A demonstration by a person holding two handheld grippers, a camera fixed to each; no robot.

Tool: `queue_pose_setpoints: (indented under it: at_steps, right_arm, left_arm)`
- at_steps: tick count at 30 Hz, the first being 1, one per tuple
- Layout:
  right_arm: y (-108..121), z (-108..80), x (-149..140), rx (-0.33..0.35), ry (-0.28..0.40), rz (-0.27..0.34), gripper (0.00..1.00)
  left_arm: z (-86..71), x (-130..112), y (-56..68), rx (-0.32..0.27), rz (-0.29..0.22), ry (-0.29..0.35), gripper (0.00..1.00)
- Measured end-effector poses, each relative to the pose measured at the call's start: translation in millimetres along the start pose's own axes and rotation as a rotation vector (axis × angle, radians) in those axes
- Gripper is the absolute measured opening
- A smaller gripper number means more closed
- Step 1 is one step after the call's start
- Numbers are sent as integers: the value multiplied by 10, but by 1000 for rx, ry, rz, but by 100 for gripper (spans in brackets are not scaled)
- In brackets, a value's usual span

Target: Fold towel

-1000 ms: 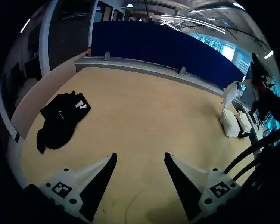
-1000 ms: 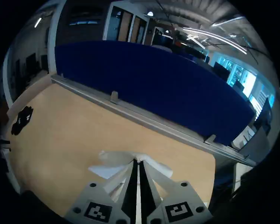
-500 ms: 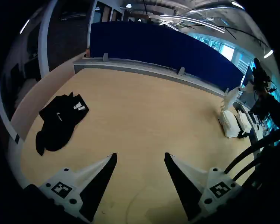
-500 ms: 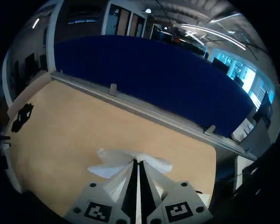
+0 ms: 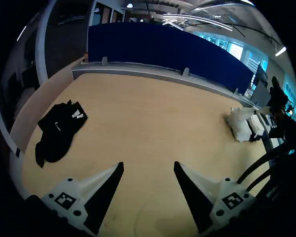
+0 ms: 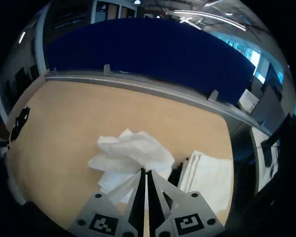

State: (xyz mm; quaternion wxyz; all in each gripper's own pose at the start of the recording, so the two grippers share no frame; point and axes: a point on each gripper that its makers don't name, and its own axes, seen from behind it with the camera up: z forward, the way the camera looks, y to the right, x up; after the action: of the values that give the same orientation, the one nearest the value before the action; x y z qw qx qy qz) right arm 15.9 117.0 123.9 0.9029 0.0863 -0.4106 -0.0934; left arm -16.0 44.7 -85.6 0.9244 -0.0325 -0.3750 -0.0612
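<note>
In the right gripper view my right gripper [image 6: 146, 172] is shut on a crumpled white towel [image 6: 132, 152]. The towel bunches up just ahead of the fingertips, low over the light wooden table [image 6: 69, 114]. From the left gripper view the same white towel [image 5: 239, 120] is a heap at the table's far right, with one corner drawn out to the right. My left gripper [image 5: 148, 165] is open above bare table near the front edge, holding nothing and far from the towel.
A stack of folded white towels [image 6: 207, 177] lies right of the held towel. A black garment [image 5: 58, 128] lies at the table's left side. A blue partition [image 5: 160, 43] runs along the back edge. A dark-clothed person [image 5: 284, 118] and a black chair [image 5: 266, 166] are at the right.
The right gripper has come down with the towel, which was held high and now bunches low by the table. The folded stack has come into its view. The left gripper stays open.
</note>
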Motion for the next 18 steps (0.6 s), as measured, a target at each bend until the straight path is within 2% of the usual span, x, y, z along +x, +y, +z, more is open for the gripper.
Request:
queue_pose_setpoints:
  at_steps: [9,18]
  right_arm:
    - [103,70,-651,-43,-58,135,3]
    - [140,211,-956,-70,-101,210,3]
  left_arm:
    - [-17,-25,61,-3,14,-9,94]
    - [-12,-40,108,-6,26,-13,94]
